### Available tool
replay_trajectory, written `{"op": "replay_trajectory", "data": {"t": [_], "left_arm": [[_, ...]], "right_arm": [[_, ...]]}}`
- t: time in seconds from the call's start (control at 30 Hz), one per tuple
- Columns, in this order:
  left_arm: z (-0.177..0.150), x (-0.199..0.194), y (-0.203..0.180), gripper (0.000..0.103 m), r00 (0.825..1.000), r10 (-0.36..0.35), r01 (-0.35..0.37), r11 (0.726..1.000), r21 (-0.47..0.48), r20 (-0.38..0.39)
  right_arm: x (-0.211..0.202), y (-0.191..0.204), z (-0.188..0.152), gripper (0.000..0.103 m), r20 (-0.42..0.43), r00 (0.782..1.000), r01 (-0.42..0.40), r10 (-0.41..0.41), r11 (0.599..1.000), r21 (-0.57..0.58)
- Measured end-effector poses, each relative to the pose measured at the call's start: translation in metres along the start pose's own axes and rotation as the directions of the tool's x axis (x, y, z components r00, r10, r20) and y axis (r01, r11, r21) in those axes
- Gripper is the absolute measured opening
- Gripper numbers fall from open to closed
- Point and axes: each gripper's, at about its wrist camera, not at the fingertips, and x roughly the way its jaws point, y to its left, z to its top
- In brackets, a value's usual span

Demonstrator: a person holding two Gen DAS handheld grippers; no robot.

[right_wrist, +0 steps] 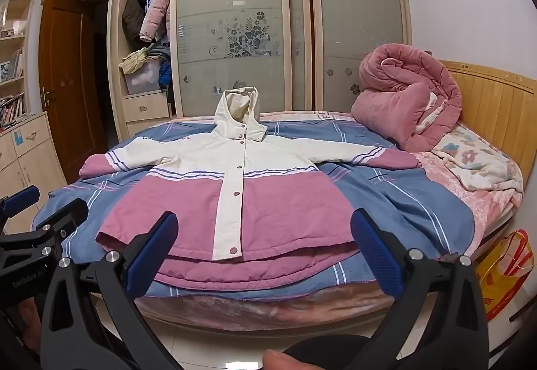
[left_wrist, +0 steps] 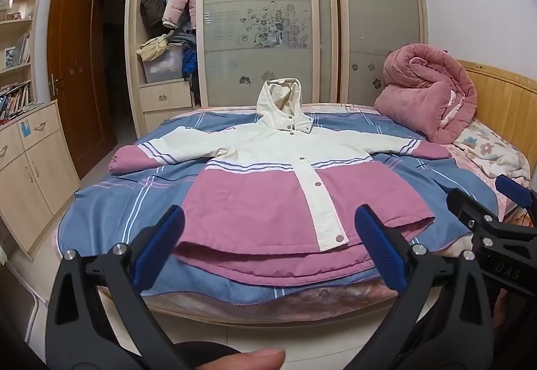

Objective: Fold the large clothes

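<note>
Pink and white coat (left_wrist: 268, 175) lies flat on the bed (right_wrist: 436, 202), probably unfolded. Left gripper (left_wrist: 268, 246) and right gripper (right_wrist: 265, 249) hover wide apart, holding nothing. Next, pinch a sleeve.

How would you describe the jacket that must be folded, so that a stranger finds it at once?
Look at the bed before the wardrobe, covered by a blue striped sheet. On the sheet lies the jacket, front up, snapped shut, both sleeves spread wide. Unlike the plain pink rolled quilt by the headboard, it is white above and pink below, with a white hood.
</note>
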Motion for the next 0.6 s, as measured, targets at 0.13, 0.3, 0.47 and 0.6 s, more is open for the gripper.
{"op": "replay_trajectory", "data": {"t": [0.13,0.3,0.47,0.6], "left_arm": [[0.0001,0.0008,0.0000,0.101,1.000,0.000,0.000,1.000,0.002,0.000],[0.0000,0.0000,-0.0001,0.101,1.000,0.001,-0.001,1.000,0.001,0.003],[0.0002,0.0020,-0.0005,0.101,1.000,0.003,-0.003,1.000,0.005,0.002],[0.0019,-0.0007,0.0035,0.101,1.000,0.002,-0.002,1.000,-0.002,0.002]], "right_arm": [[-0.0006,0.0000,0.0000,0.102,0.006,1.000,-0.003,0.003,1.000,0.006],[-0.0005,-0.0001,0.0001,0.102,0.004,1.000,-0.004,0.004,1.000,0.009],[-0.0011,0.0002,0.0002,0.102,0.005,1.000,-0.005,0.005,1.000,0.009],[-0.0014,0.0004,0.0004,0.102,0.004,1.000,-0.005,0.005,1.000,0.009]]}}
